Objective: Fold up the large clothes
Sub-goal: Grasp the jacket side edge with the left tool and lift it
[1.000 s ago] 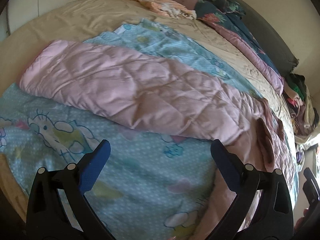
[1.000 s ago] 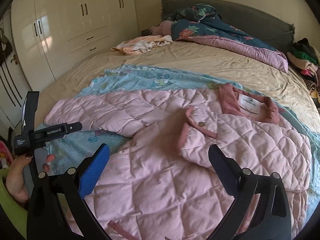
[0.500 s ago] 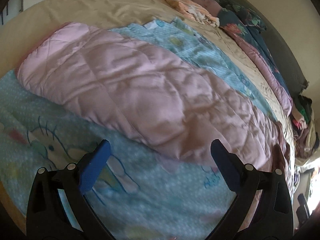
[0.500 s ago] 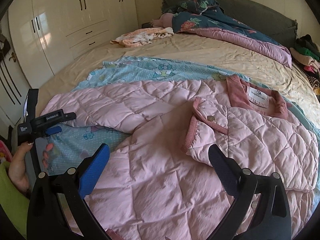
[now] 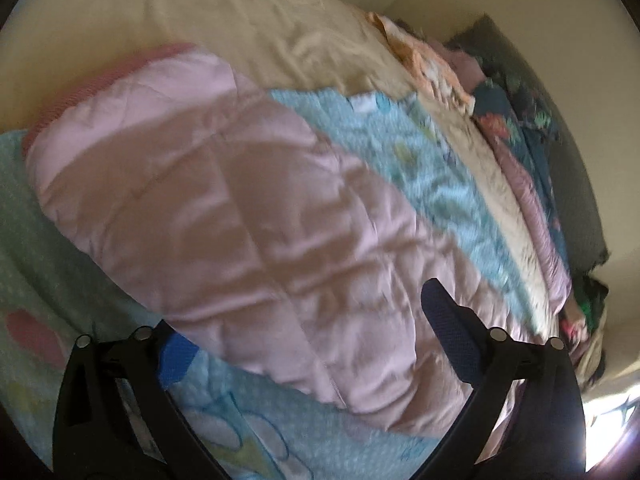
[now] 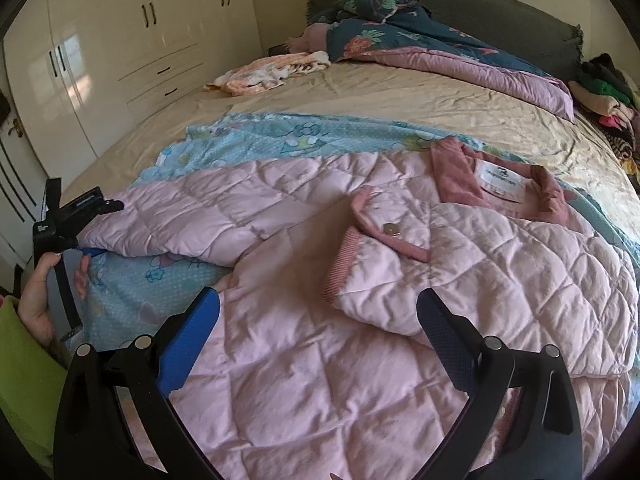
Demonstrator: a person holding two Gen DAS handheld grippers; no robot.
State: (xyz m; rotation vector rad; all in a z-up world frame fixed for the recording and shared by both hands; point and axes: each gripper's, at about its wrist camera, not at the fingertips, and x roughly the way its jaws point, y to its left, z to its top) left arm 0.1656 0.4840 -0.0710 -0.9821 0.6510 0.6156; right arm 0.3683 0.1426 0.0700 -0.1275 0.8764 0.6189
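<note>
Pink quilted jacket (image 6: 360,280) lies spread on the bed (image 6: 400,96); the left gripper (image 5: 308,344) has swung in over its outstretched sleeve (image 5: 224,200), jaws closing around it, unclamped, while the right gripper (image 6: 316,320) hovers, jaws apart, over the body

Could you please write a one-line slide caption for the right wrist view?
Open right gripper over a pink quilted jacket spread on a bed, left gripper at its sleeve.
</note>
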